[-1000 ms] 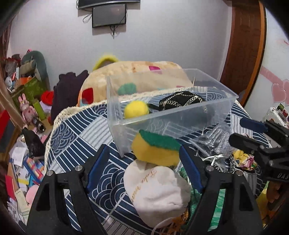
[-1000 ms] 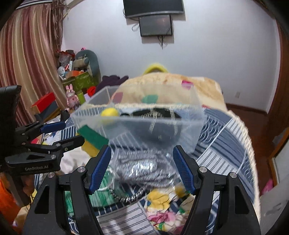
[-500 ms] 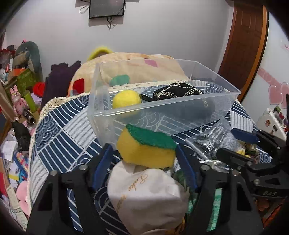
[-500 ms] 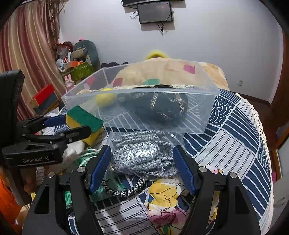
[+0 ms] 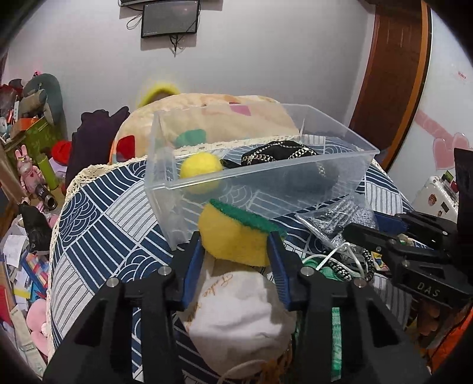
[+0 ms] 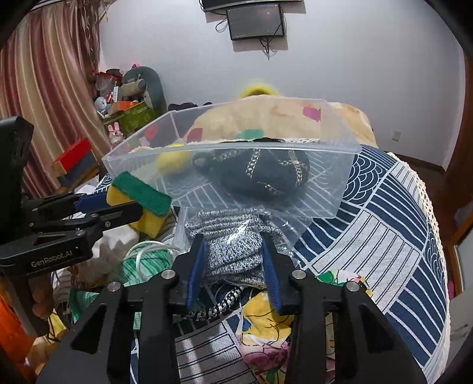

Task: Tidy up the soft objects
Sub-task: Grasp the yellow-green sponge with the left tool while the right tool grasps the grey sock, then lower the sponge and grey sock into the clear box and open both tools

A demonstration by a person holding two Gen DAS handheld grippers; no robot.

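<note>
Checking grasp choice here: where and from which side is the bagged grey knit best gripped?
Grip the grey knit bundle across its near, narrow end, coming from the near side, away from the clear bin behind it. The right gripper has just been closing there, pads pressing the bag.

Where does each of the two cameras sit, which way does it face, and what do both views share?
Left wrist: sits on the left gripper, facing forward and down along its fingers, which are shut on the sponge; the right gripper shows at right.
Right wrist: sits on the right gripper, facing likewise; its fingers pinch the bagged grey knit; the left gripper shows at left.
Shared: the clear bin, yellow ball, patterned bedspread, wall screen.
</note>
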